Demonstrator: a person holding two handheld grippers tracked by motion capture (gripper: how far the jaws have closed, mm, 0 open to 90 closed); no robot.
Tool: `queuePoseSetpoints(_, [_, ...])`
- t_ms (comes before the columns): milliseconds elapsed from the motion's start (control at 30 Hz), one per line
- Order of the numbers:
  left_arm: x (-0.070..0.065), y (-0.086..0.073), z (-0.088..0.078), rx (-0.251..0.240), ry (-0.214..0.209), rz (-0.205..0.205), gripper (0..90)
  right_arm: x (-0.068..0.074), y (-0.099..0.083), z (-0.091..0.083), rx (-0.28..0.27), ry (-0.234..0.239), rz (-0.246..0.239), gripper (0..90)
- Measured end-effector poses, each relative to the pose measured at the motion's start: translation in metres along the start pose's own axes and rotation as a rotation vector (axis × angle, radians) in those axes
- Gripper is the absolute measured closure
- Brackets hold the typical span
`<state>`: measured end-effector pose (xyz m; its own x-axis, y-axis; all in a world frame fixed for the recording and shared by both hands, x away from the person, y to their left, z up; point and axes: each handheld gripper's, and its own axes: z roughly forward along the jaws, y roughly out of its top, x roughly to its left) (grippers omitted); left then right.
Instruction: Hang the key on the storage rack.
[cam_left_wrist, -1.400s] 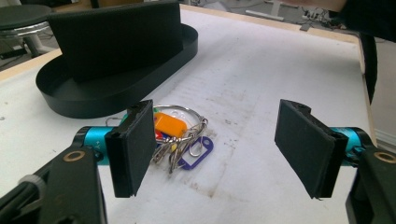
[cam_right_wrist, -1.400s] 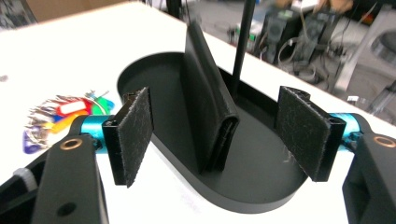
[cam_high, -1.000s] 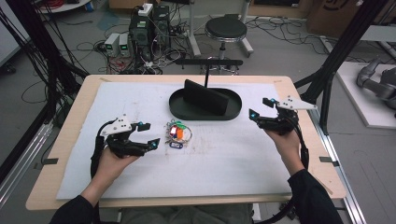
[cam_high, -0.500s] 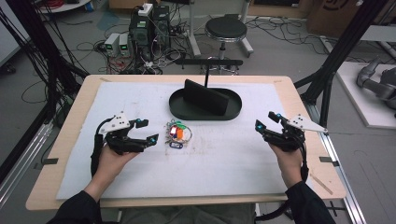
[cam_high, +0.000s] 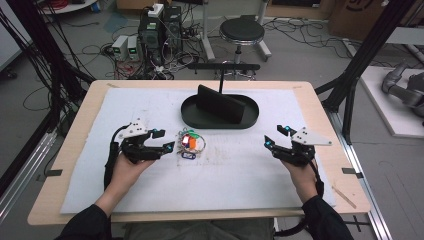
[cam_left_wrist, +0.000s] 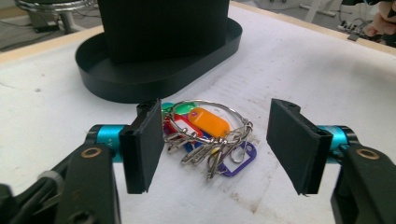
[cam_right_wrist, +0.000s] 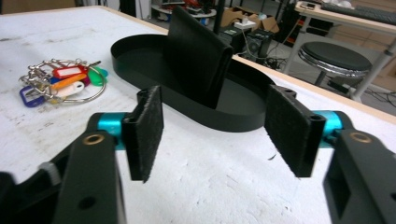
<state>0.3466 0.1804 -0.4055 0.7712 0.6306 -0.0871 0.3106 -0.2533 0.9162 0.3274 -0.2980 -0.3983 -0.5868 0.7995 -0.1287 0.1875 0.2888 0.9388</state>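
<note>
Clearly the step in hand is the approach to a pick: the left gripper (cam_high: 164, 145) sits low on the table (cam_high: 240, 190) with its jaws spread wide and holding nothing, and the bunch of keys (cam_left_wrist: 205, 135) lies just ahead of them, between the two pads in the left gripper view. One pad stands nearly against the near edge of the ring; the other is well off to the far side. Beyond the keys, farther along the same line, is the black oval tray (cam_high: 220, 117) with its upright block (a likely place to put them, judging by the layout). The right gripper (cam_high: 276, 137) hangs well apart, also fully open and empty, facing the tray. The next move calls for easing forward a little and closing on the ring or tags, not on loose keys that would slip.
</note>
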Motion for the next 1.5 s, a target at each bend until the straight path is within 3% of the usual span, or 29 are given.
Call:
queuePoseSetpoints(133, [0.005,-0.001,0.008,0.013,0.002,-0.065,42.6,0.001,0.000,0.002,-0.006,0.013,-0.002,39.7])
queuePoseSetpoints(300, [0.011,0.003,0.016,0.030,0.009,-0.081,43.0,0.000,-0.001,0.004,-0.002,0.023,-0.006,38.1])
queuePoseSetpoints(633, [0.019,0.027,0.047,0.046,-0.052,-0.039,52.4,0.001,-0.001,0.008,0.021,0.052,-0.015,38.4])
queuePoseSetpoints(900, [0.026,0.034,0.079,0.112,-0.070,-0.009,60.5,-0.002,-0.002,0.008,0.033,0.075,0.010,39.4])
queuePoseSetpoints(1000, [0.028,0.036,0.090,0.150,-0.074,0.007,63.1,-0.001,-0.002,0.008,0.031,0.073,-0.001,39.3])
queuePoseSetpoints(1067, [0.027,0.035,0.096,0.158,-0.061,0.035,63.3,-0.001,-0.002,0.009,0.035,0.076,0.000,39.4])
queuePoseSetpoints(1167, [0.029,0.033,0.106,0.221,-0.058,0.052,64.6,-0.001,-0.002,0.008,0.035,0.078,-0.004,39.3])
queuePoseSetpoints(1500, [0.034,0.031,0.125,0.337,-0.017,0.101,71.4,-0.001,-0.002,0.008,0.038,0.082,-0.007,39.8])
